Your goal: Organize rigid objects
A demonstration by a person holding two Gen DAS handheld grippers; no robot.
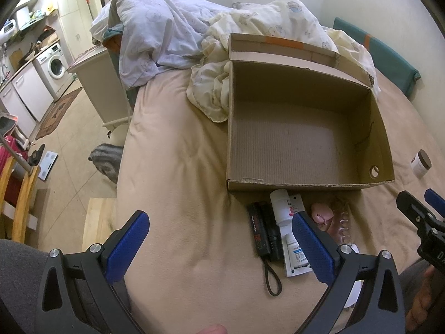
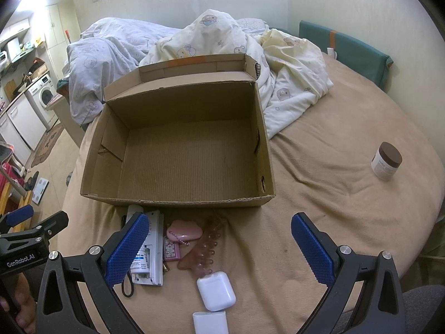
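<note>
Empty open cardboard box (image 2: 178, 150) on bed; small items (image 2: 178, 239) clustered at front edge.

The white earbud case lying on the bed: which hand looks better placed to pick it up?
Probably the right. The rounded white earbud case lies between the open right tongs, while the left tongs hang over bare beige bedsheet beside the black items.
</note>
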